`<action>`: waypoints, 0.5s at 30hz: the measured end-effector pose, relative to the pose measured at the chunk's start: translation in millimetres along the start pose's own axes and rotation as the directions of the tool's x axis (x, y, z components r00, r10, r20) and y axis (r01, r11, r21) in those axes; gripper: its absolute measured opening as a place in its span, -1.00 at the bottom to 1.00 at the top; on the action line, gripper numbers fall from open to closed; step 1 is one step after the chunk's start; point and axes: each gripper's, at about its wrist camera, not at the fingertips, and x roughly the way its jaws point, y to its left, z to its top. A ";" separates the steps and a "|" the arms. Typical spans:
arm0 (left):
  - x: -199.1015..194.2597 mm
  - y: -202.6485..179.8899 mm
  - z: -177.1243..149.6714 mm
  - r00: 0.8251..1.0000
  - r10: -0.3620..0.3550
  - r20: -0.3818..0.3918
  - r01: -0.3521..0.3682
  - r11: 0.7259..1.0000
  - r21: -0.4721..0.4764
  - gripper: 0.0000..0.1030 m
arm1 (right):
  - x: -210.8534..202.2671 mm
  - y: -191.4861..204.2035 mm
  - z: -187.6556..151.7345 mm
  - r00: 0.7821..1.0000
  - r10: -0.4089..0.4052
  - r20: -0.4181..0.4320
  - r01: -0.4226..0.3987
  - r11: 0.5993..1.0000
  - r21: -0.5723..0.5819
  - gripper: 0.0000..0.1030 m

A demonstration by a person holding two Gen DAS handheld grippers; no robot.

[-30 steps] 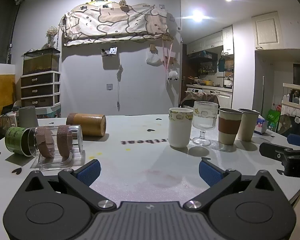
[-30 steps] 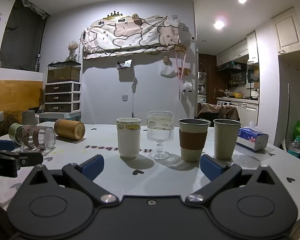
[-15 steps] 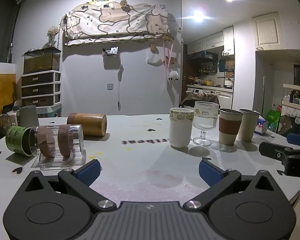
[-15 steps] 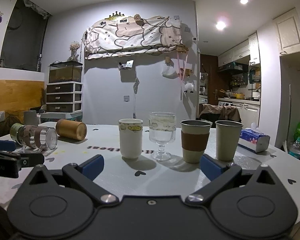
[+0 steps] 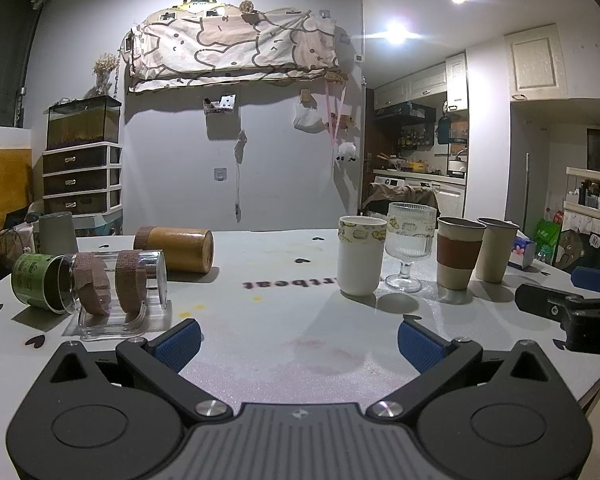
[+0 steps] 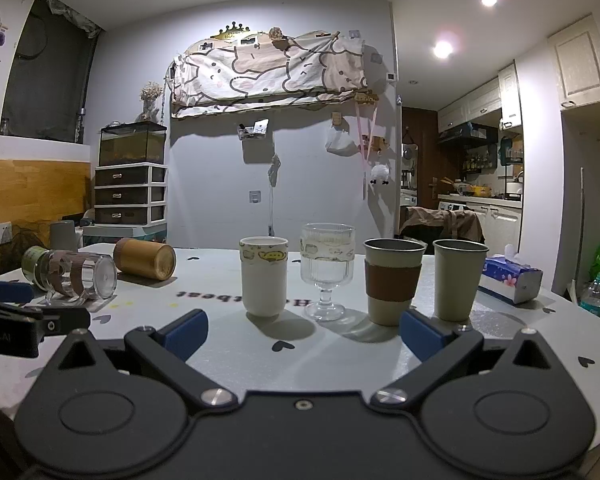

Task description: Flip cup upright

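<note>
Three cups lie on their sides at the table's left: a clear glass with brown bands [image 5: 116, 284] [image 6: 80, 276], a green cup [image 5: 34, 282] behind it, and a bamboo-coloured cup [image 5: 178, 249] [image 6: 148, 264]. A grey cup [image 5: 56, 233] stands mouth down at the far left. My left gripper [image 5: 298, 344] is open and empty, low over the table, with the clear glass just ahead of its left finger. My right gripper [image 6: 302, 330] is open and empty, facing the upright cups.
Upright in a row stand a white mug [image 6: 263, 276], a stemmed glass [image 6: 326, 270], a sleeved cup [image 6: 392, 280] and a plain beige cup [image 6: 458, 278]. A tissue pack [image 6: 510, 278] lies at the right. The table's edge runs close on the right [image 5: 596, 384].
Both grippers have crept slightly forward, so the cups look a little nearer. Nothing was grasped or moved.
</note>
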 end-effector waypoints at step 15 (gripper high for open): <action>-0.2 -0.1 -0.3 1.000 0.002 0.001 -0.002 1.000 0.000 1.00 | 1.7 4.0 0.6 1.000 0.006 0.002 -0.006 1.000 -0.002 1.00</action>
